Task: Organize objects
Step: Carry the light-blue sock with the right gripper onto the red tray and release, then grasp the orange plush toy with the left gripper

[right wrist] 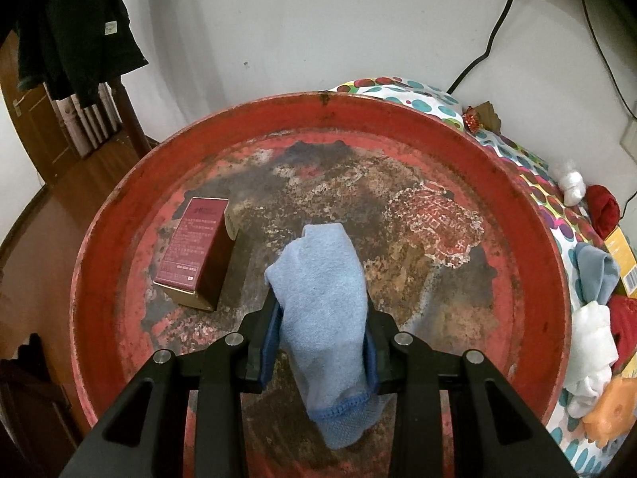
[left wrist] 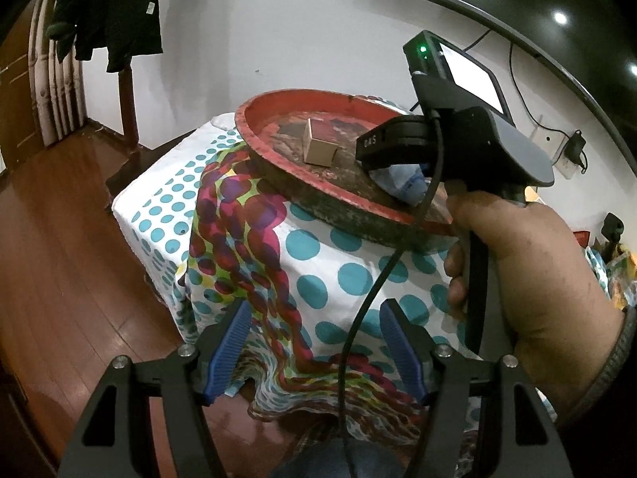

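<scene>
A: Item one, the right gripper (right wrist: 322, 338)?
B: Its fingers (right wrist: 270, 342) were clamped on a light blue cloth (right wrist: 324, 302), seen at lower centre of the right wrist view. The cloth stood up between them and hung out below, over the floor of the red tray (right wrist: 119, 215).

A: The tray's contents?
B: One maroon and gold box (right wrist: 195, 251), lying left of centre in that view, near the cloth but apart from it. The tray floor was worn, its paint flaked to brown and black.

A: The left gripper (left wrist: 314, 352)?
B: Fingers (left wrist: 229, 352) spread wide, nothing between them, at the bottom of the left wrist view, below the tray and in front of the hanging spotted tablecloth (left wrist: 318, 263).

A: What carried the tray?
B: A counter covered by that cloth, white with teal dots and a multicoloured band. The tray's rim overhung the near edge.

A: Other entries?
B: At the right edge of the right wrist view, beside the tray: a white cloth (right wrist: 591, 342), a grey-blue cloth (right wrist: 597, 275), a red ball of yarn (right wrist: 605, 205) and an orange object (right wrist: 609, 410). In the left wrist view, the person's right hand (left wrist: 529, 279) gripped the other gripper's handle at the right of the frame.
</scene>
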`<action>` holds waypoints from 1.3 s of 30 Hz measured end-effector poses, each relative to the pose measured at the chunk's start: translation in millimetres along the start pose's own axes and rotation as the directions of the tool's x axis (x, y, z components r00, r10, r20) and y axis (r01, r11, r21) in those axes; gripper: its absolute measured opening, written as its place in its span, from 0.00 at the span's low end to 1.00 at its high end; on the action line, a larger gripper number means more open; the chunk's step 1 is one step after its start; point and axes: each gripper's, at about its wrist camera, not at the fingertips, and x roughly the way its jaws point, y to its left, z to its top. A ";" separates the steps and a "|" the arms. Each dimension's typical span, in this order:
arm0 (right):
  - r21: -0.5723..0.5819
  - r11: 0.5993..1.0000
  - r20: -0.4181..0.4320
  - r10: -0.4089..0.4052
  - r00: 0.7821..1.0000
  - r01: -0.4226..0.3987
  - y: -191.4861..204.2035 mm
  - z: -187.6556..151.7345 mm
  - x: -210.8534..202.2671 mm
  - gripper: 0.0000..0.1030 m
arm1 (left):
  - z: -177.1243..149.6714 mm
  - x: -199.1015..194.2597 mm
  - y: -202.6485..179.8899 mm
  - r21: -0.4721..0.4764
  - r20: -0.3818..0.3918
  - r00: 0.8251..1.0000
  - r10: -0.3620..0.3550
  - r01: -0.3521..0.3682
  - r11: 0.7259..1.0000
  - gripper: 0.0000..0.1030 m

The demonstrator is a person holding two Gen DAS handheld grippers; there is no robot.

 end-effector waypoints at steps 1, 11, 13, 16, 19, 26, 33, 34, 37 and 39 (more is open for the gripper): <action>0.004 1.000 -0.003 0.002 1.000 -0.002 -0.3 0.1 0.2 0.38 | 0.2 -0.1 -0.1 0.002 0.003 1.000 0.000 0.000 1.000 0.67; 0.043 0.984 0.266 -0.177 0.947 0.172 -45.6 -0.2 -98.9 1.00 | -1.6 -76.5 -18.7 0.115 0.333 0.913 -0.237 0.210 0.971 0.67; 0.105 0.965 0.318 -0.261 0.912 0.239 -92.2 -17.5 -124.4 1.00 | -9.9 -95.4 -31.7 0.204 0.400 0.863 -0.309 0.244 0.948 0.69; 0.206 0.929 0.325 -0.362 0.873 0.309 -183.4 -60.0 -151.3 1.00 | -22.0 -101.0 -50.3 0.296 0.384 0.834 -0.397 0.296 0.908 0.72; 0.367 0.864 0.271 -0.455 0.848 0.345 -269.7 -108.0 -161.7 1.00 | -28.6 -91.5 -68.2 0.353 0.321 0.856 -0.405 0.289 0.890 0.73; 0.599 0.749 0.231 -0.500 0.835 0.283 -405.6 -171.3 -175.3 1.00 | -55.8 -55.7 -127.7 0.467 0.187 0.916 -0.355 0.235 0.852 0.73; 0.590 0.765 0.288 -0.499 0.817 0.259 -404.6 -174.4 -182.0 1.00 | -27.3 -10.2 -205.1 0.484 0.112 0.950 -0.290 0.203 0.851 0.73; 0.559 0.770 0.295 -0.530 0.795 0.306 -393.8 -171.6 -182.6 1.00 | -17.2 5.4 -220.7 0.476 0.083 0.960 -0.269 0.199 0.857 0.73; 0.470 0.798 0.318 -0.551 0.771 0.377 -371.3 -162.7 -179.4 1.00 | 5.7 42.4 -249.5 0.441 0.028 0.974 -0.226 0.191 0.877 0.73; 0.456 0.800 0.325 -0.557 0.764 0.389 -367.7 -161.5 -180.2 1.00 | 15.1 66.6 -265.8 0.429 -0.002 0.982 -0.191 0.173 0.887 0.73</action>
